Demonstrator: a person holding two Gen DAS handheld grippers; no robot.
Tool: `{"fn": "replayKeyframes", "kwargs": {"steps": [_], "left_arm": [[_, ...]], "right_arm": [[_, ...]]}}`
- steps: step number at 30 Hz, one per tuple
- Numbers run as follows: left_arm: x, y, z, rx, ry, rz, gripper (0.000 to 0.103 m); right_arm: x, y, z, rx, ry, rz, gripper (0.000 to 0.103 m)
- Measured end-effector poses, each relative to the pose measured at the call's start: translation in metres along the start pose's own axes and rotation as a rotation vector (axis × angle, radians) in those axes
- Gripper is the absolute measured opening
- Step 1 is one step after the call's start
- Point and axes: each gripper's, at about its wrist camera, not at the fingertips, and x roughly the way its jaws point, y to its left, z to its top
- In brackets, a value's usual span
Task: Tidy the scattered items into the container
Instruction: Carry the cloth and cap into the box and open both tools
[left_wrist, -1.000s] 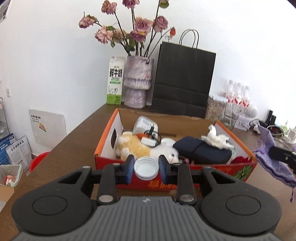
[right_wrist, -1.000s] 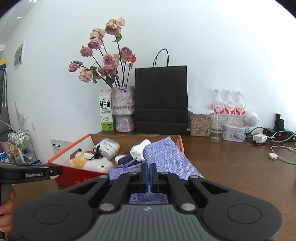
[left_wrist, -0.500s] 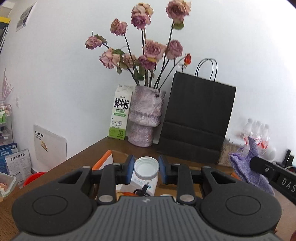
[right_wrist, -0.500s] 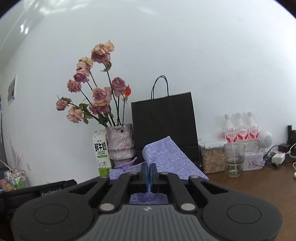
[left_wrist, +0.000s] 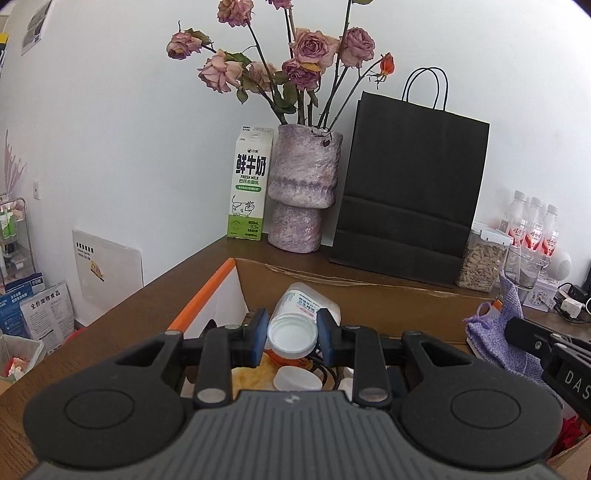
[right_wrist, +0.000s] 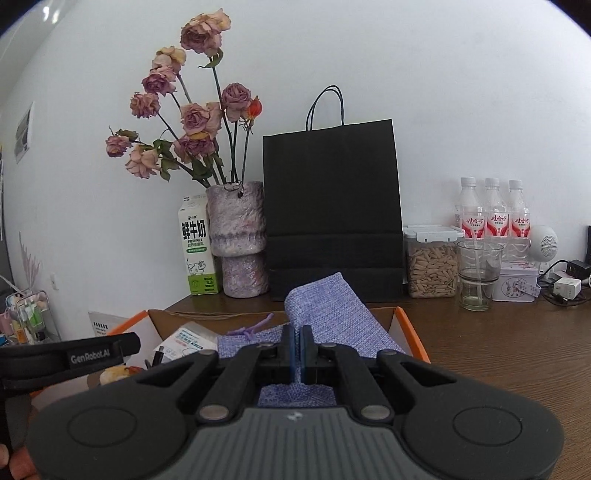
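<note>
My left gripper (left_wrist: 291, 326) is shut on a white round lid (left_wrist: 292, 338), held over the near end of the cardboard box (left_wrist: 207, 295) with the orange rim. Under it in the box lie a white bottle (left_wrist: 308, 299), a yellow plush toy (left_wrist: 251, 376) and a second white cap (left_wrist: 295, 378). My right gripper (right_wrist: 297, 345) is shut on a purple woven pouch (right_wrist: 332, 310), which hangs over the box (right_wrist: 410, 332). The left wrist view shows that pouch (left_wrist: 495, 339) and the right gripper (left_wrist: 532, 341) at the right. The left gripper (right_wrist: 92, 354) shows at the left of the right wrist view.
Behind the box stand a milk carton (left_wrist: 249, 184), a vase of dried roses (left_wrist: 303, 188) and a black paper bag (left_wrist: 410, 184). To the right are a seed jar (right_wrist: 432, 266), a glass (right_wrist: 478, 277), water bottles (right_wrist: 493, 210) and cables (right_wrist: 565, 288). The table's left edge (left_wrist: 122, 306) drops off.
Both grippers have moved forward from in front of the box to over it, each still holding its item. The views tilted up, then dipped back toward the box.
</note>
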Motion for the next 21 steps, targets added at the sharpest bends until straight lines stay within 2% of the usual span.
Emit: {"fn": "replayKeyframes", "kwargs": {"steps": [2,3,4,5,6,7,8,10,12,21], "left_arm": [[-0.002,-0.002,-0.001,0.014,-0.014,0.0,0.029],[-0.002,-0.003,-0.001,0.018,-0.022,-0.006,0.029],[-0.003,-0.004,-0.002,0.021,-0.029,-0.007,0.037],[-0.004,-0.005,-0.002,0.03,-0.032,-0.001,0.05],[-0.005,-0.006,-0.002,0.033,-0.034,0.012,0.089],[-0.006,-0.007,-0.002,0.036,-0.042,0.029,0.102],[-0.008,-0.007,-0.002,0.04,-0.055,0.044,0.103],[-0.01,-0.006,-0.002,0.044,-0.064,0.061,0.103],[-0.01,-0.003,-0.002,0.023,-0.066,0.059,0.103],[-0.007,0.005,-0.004,-0.004,-0.048,0.069,0.103]], "right_arm": [[0.0,-0.001,-0.001,0.003,0.0,0.001,0.003],[-0.001,-0.001,-0.001,0.006,0.001,0.006,0.012],[-0.001,-0.001,-0.002,0.009,0.003,0.005,0.015],[-0.001,-0.001,-0.002,0.007,0.01,0.008,0.033],[-0.002,0.0,-0.003,0.004,0.018,0.009,0.064],[-0.003,0.001,-0.004,0.0,0.019,0.011,0.078],[-0.005,0.002,-0.004,-0.006,0.009,0.016,0.095],[-0.012,0.006,-0.004,-0.023,-0.011,0.015,0.094],[-0.016,0.008,-0.004,-0.028,-0.02,0.01,0.102],[-0.021,0.006,-0.004,-0.001,-0.029,-0.029,0.103]]}}
